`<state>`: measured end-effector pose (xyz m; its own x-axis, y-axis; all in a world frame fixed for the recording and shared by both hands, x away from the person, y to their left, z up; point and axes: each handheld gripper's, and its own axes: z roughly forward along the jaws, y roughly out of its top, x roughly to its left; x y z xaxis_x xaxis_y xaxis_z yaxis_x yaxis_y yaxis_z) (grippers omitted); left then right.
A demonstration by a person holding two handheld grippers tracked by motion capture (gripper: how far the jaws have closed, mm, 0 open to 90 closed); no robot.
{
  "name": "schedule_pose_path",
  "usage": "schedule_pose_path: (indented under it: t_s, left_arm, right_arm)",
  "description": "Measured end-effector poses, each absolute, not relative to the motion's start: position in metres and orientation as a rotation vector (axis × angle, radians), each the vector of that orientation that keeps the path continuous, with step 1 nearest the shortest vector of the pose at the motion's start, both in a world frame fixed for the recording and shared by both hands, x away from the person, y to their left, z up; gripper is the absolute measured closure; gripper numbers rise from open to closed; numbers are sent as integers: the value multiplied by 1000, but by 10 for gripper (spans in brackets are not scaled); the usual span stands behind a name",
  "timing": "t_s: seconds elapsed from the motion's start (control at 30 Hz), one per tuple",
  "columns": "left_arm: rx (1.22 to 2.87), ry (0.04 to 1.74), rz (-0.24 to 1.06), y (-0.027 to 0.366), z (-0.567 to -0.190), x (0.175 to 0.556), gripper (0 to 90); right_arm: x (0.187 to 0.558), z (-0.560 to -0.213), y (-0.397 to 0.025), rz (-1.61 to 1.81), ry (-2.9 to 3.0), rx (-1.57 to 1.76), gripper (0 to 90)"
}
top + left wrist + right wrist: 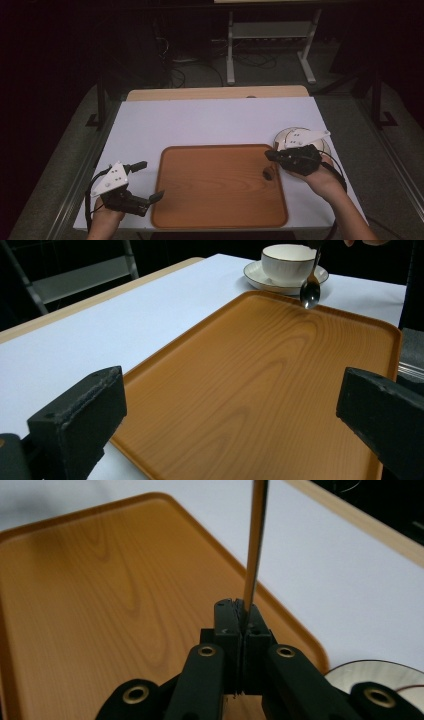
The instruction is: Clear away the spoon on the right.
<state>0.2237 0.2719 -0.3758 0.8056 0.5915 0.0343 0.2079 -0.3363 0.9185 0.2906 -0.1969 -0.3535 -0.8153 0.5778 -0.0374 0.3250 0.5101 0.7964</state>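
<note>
Nearest the person, the left gripper (150, 181) sits at the near-left of the table, just off the left edge of the wooden tray (210, 200). Its jaws stand wide apart and hold nothing. In the left gripper view the two black jaws frame the tray's bare wood-grain floor (260, 390), one jaw over the white table cover (100, 340), the other over the tray's far side.

Farther in, at the tray's right edge, the right gripper (270, 156) is held in the person's right hand (325, 180). Its jaws are closed tight on the handle of a metal spoon (254, 545); in the right gripper view the handle rises straight out of the pinched jaw tips, with no gap showing between the pads. In the left gripper view the spoon (311, 287) hangs bowl-down, its bowl just above the tray's far corner rim; whether it touches the wood cannot be told. In the high view a dark oval (269, 173) lies on the tray below the gripper, either the spoon bowl or its shadow.

Beyond the spoon, off the tray, a white cup (290, 262) stands upright on a white saucer (260, 276) on the table cover. The saucer (285, 137) lies just beside the tray's far-right corner, partly under the right gripper's grey plate.
</note>
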Motion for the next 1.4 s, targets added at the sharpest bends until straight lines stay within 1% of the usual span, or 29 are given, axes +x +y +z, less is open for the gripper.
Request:
schedule_pose_path:
  t_s: [0.5,1.4]
  left_arm:
    - [1912,601,443,271,-376,224,0]
    - [1914,600,445,271,-376,223,0]
  right_arm:
    - [292,-368,-179,1153,2546,722,877]
    - [329,-381,-127,1127,2624,644,877]
